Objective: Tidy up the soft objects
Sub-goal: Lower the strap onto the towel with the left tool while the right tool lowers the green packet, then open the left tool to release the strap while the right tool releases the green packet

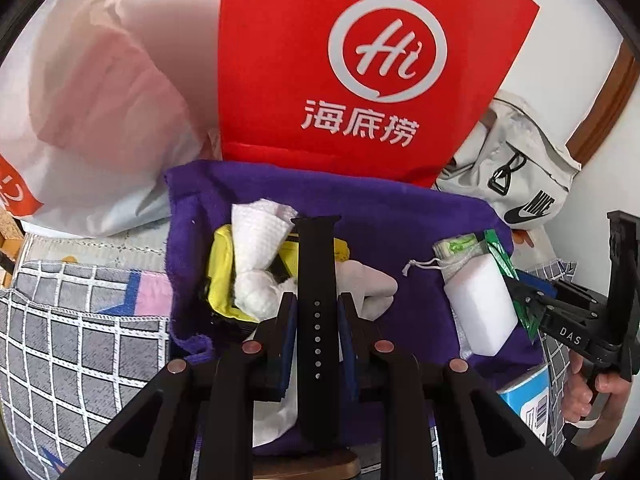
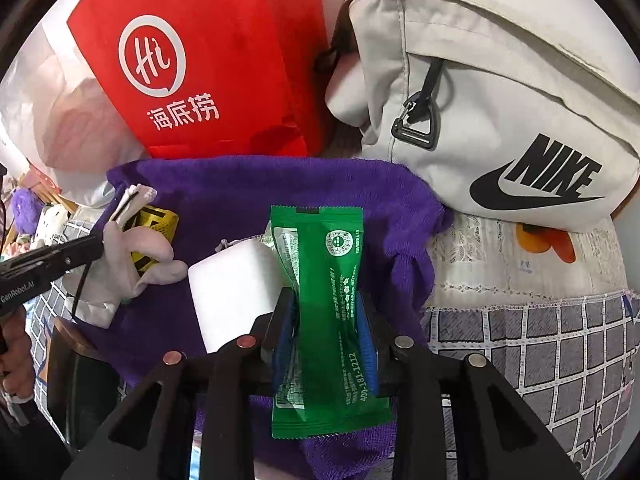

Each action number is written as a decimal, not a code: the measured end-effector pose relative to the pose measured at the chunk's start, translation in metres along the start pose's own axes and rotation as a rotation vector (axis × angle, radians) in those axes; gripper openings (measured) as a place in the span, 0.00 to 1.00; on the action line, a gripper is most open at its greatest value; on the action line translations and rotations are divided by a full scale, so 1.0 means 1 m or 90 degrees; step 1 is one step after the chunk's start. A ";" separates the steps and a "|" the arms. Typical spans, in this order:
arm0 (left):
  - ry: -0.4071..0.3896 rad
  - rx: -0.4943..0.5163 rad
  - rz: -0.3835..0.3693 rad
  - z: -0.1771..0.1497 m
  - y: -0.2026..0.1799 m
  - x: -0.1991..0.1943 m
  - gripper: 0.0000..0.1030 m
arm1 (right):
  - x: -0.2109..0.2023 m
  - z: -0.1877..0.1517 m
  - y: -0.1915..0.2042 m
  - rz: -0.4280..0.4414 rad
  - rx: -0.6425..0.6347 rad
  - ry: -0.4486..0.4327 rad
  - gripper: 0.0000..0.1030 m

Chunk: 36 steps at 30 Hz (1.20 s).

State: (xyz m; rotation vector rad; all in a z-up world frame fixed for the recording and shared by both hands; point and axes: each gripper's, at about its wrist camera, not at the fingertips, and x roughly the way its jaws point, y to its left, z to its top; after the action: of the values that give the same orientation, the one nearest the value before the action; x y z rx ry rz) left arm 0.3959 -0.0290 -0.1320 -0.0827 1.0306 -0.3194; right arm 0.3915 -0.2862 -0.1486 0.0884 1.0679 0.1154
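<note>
A purple towel (image 1: 400, 220) is spread in front of me with soft items on it. My left gripper (image 1: 316, 300) is shut on a black watch strap (image 1: 316, 264), which stands upright between the blue pads above crumpled white paper (image 1: 260, 232) and a yellow pouch (image 1: 222, 272). My right gripper (image 2: 326, 304) is shut on a green sachet (image 2: 328, 264), pinched at its waist over the purple towel (image 2: 240, 192). A white foam block (image 2: 232, 292) lies just left of the sachet. From the left wrist view the right gripper (image 1: 524, 308) sits at the towel's right edge.
A red bag (image 1: 360, 60) with a white logo stands behind the towel. A white plastic bag (image 1: 92, 120) is at the left, a pale Nike bag (image 2: 500, 100) at the right. Grey checked cloth (image 2: 540, 352) covers the surface around the towel. A small mesh pouch (image 1: 452, 252) lies by the block.
</note>
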 end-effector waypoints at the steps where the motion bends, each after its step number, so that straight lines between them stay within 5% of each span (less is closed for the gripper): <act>1: 0.004 -0.002 0.003 0.000 0.000 0.001 0.20 | 0.000 0.000 0.000 0.003 0.001 0.002 0.32; 8: -0.004 -0.016 0.023 0.002 0.004 -0.007 0.20 | -0.013 -0.001 -0.001 0.018 0.006 -0.007 0.51; 11: -0.010 -0.009 0.044 0.003 0.000 -0.013 0.29 | -0.024 0.000 0.003 0.029 0.009 -0.017 0.57; 14: -0.028 0.014 0.102 0.003 -0.007 -0.020 0.29 | -0.037 -0.001 0.013 0.032 -0.007 -0.037 0.58; 21: -0.066 0.012 0.100 0.001 -0.016 -0.056 0.34 | -0.066 -0.013 0.045 0.032 -0.046 -0.059 0.58; 36: -0.093 0.018 0.097 -0.086 -0.044 -0.149 0.37 | -0.152 -0.141 0.055 0.076 -0.035 -0.075 0.58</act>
State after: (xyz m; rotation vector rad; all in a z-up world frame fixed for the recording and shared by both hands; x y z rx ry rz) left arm 0.2424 -0.0196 -0.0435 -0.0012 0.8820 -0.1857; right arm 0.1927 -0.2504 -0.0768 0.1084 0.9409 0.2435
